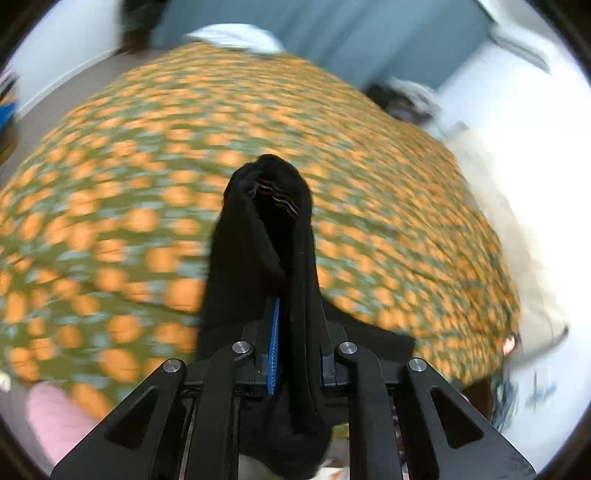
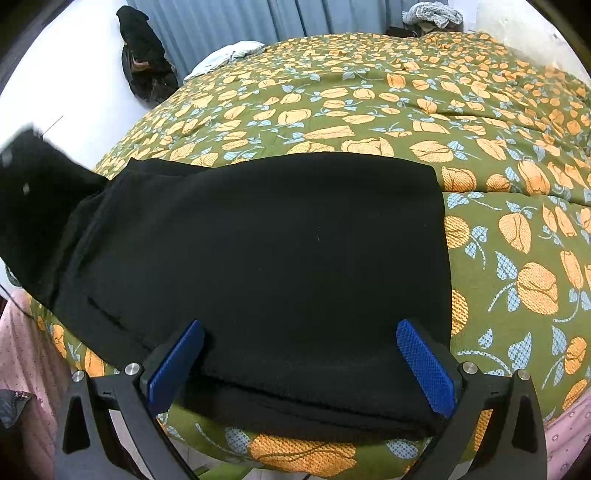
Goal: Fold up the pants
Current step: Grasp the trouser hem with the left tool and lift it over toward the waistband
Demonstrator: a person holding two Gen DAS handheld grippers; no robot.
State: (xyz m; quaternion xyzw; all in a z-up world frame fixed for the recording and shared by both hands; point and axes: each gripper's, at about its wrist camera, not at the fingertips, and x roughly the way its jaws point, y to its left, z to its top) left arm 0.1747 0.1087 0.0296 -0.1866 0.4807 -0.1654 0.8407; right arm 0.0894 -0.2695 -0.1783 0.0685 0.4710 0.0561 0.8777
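The black pants (image 2: 266, 251) lie folded flat on the green and orange flowered bedspread (image 2: 424, 122), near the front edge of the bed. My right gripper (image 2: 299, 354) is open, its blue pads (image 2: 424, 365) spread wide over the near folded edge. My left gripper (image 1: 295, 332) is shut on a bunched end of the pants (image 1: 266, 229) and holds it lifted above the bedspread (image 1: 147, 184). That lifted end shows at the far left of the right wrist view (image 2: 33, 192). The left wrist view is blurred.
A white cloth (image 2: 225, 55) lies at the far side of the bed. A dark bag (image 2: 144, 55) stands against blue curtains (image 2: 236, 18). Rumpled clothes (image 2: 432, 14) lie at the back right. Pink fabric (image 2: 22, 354) hangs at the near left.
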